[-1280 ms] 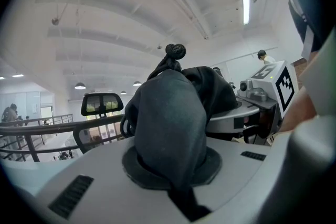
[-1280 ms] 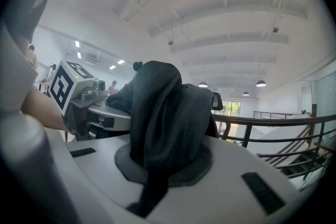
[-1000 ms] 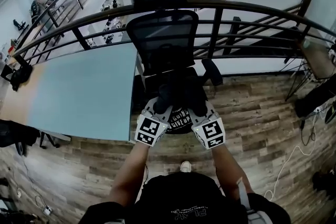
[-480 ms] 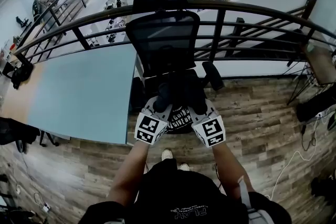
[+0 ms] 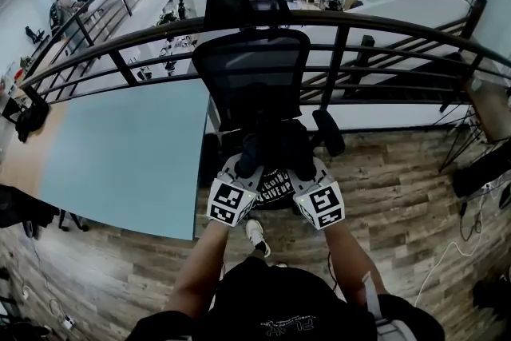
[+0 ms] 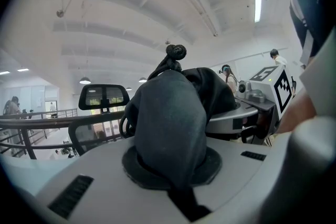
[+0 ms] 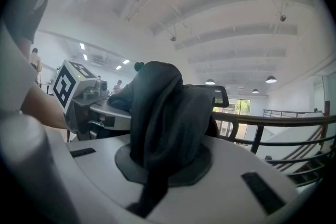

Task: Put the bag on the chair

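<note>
**Head view:** 2 grippers are held side by side, each with its marker cube toward the person. The left gripper [image 5: 238,184] and the right gripper [image 5: 313,188] each clench an upper part of the black bag [image 5: 273,164], which hangs between them and just ahead of their jaws. Right beyond the grippers stands the black mesh chair [image 5: 257,72], its backrest facing them. The bag is over the front of the seat; whether it touches the seat I cannot tell. To the left of the left gripper lies a pale blue table [image 5: 120,148]. A dark railing [image 5: 383,20] runs behind the chair. A white shoe [image 5: 255,234] shows on the wood floor below the grippers.

**Left gripper view:** The jaws are pressed together on a bunched fold of dark bag fabric [image 6: 168,118], which rises straight from the grip to a knotted cord [image 6: 176,51] at the top. The right gripper [image 6: 252,107] is just to the right, and the chair's headrest [image 6: 104,96] is to the left beyond the fabric.

**Right gripper view:** The jaws are clamped on another fold of the bag [image 7: 163,113]. The left gripper [image 7: 86,102] sits close at the left.
</note>
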`<action>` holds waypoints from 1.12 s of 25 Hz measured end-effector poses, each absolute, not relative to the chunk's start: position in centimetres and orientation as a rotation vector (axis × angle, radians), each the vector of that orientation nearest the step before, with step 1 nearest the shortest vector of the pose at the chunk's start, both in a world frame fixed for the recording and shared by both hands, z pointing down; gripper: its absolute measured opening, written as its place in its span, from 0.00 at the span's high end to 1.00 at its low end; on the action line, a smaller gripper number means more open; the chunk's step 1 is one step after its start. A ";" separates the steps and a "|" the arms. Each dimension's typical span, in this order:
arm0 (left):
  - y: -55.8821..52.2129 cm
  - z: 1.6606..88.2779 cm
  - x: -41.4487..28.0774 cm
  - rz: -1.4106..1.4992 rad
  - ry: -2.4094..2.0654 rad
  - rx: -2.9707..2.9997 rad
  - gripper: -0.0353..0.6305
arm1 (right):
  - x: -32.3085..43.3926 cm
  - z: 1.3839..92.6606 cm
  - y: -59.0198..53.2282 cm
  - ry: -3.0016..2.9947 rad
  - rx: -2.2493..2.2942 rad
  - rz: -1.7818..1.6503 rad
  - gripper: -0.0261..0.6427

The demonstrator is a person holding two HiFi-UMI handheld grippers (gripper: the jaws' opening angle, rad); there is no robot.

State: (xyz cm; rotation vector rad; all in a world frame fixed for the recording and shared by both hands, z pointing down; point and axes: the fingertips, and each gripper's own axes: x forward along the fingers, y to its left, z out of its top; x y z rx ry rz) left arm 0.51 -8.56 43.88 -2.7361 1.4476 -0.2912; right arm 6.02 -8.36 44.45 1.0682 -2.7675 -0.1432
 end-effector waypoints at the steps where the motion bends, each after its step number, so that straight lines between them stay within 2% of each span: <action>1: -9.2 43.9 0.3 -0.292 1.448 -2.736 0.90 | 5.8 44.5 -9.0 -2.769 1.066 -0.140 0.92; 28: -26.6 46.2 -6.2 -0.330 1.407 -2.815 0.91 | -1.2 46.7 -25.9 -2.714 1.012 -0.090 0.92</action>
